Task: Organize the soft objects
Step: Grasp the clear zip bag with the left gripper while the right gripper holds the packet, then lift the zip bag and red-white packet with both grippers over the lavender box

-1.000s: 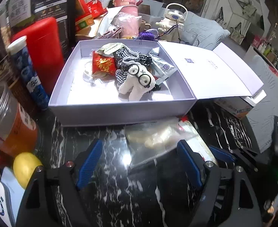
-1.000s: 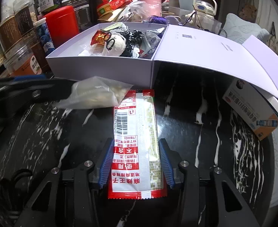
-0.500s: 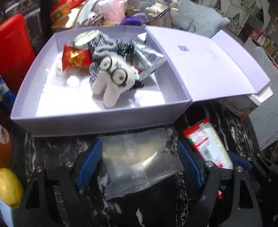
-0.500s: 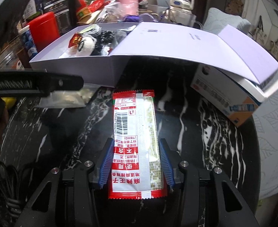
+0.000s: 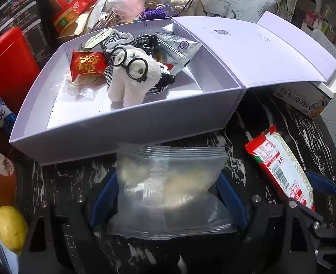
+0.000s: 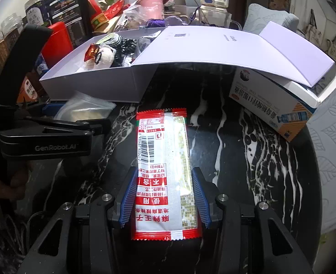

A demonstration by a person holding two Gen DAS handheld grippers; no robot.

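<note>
While the left hand-held gripper is opening around the limp, slippery clear bag, lower centre, best pinched mid-body, the right hand-held gripper clamps the light snack packet.

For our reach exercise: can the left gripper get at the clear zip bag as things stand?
Probably yes: the clear zip bag already lies between the left gripper's opening jaws, with nothing across it.
</note>
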